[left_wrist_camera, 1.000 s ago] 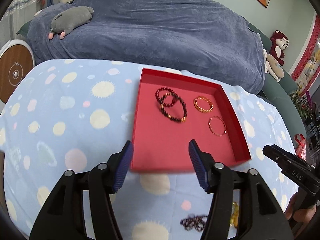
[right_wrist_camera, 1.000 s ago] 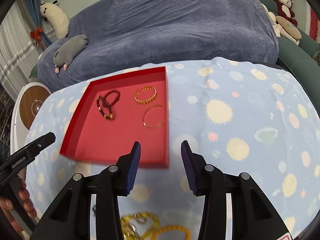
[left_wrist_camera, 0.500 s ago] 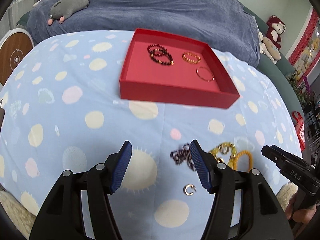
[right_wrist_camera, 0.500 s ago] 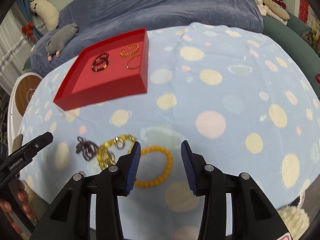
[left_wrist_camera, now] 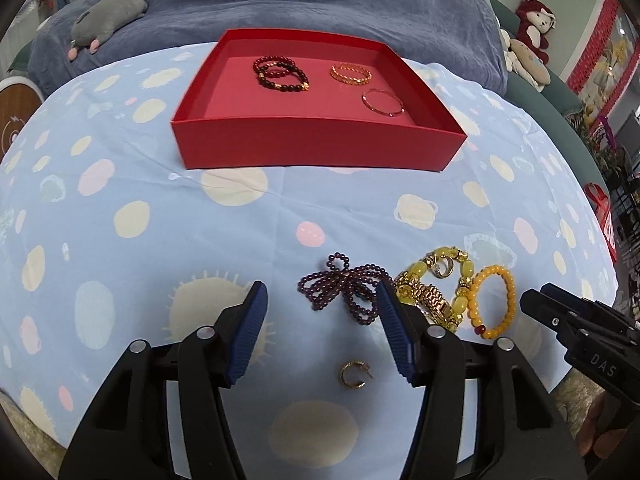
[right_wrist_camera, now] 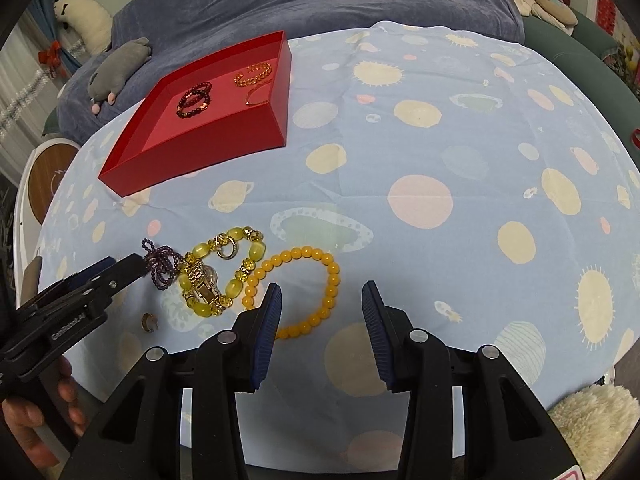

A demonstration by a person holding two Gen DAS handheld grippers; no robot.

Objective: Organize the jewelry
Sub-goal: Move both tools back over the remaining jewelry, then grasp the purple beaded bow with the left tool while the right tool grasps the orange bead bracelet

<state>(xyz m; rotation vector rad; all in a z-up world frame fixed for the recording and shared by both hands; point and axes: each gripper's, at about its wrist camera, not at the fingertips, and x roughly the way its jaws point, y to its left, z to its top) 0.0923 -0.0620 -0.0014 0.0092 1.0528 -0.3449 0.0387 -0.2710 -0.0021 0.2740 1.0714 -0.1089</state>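
Observation:
A red tray point(left_wrist_camera: 316, 148) point(right_wrist_camera: 208, 156) sits at the far side of the cloth, holding dark bead bracelets point(left_wrist_camera: 280, 74), a gold chain bracelet point(left_wrist_camera: 351, 73) and a thin bangle point(left_wrist_camera: 383, 102). Near me lie a purple bead string point(left_wrist_camera: 344, 290) point(right_wrist_camera: 160, 264), a yellow stone bracelet with a gold watch point(left_wrist_camera: 434, 288) point(right_wrist_camera: 218, 276), an orange bead bracelet point(left_wrist_camera: 494, 300) point(right_wrist_camera: 300, 292) and a small gold ring point(left_wrist_camera: 354, 374) point(right_wrist_camera: 149, 322). My left gripper point(left_wrist_camera: 320, 330) is open, above the ring and purple string. My right gripper point(right_wrist_camera: 320, 336) is open, just right of the orange bracelet.
The table has a light blue cloth with pastel spots point(right_wrist_camera: 420, 200). Behind it is a sofa under a blue-grey cover point(left_wrist_camera: 280, 4) with a grey plush toy point(left_wrist_camera: 108, 12). A round wooden stool point(right_wrist_camera: 48, 180) stands at the left.
Both grippers have pulled back from the red tray toward the near edge and dropped lower. The loose jewelry now lies right at the fingertips. Both stayed open.

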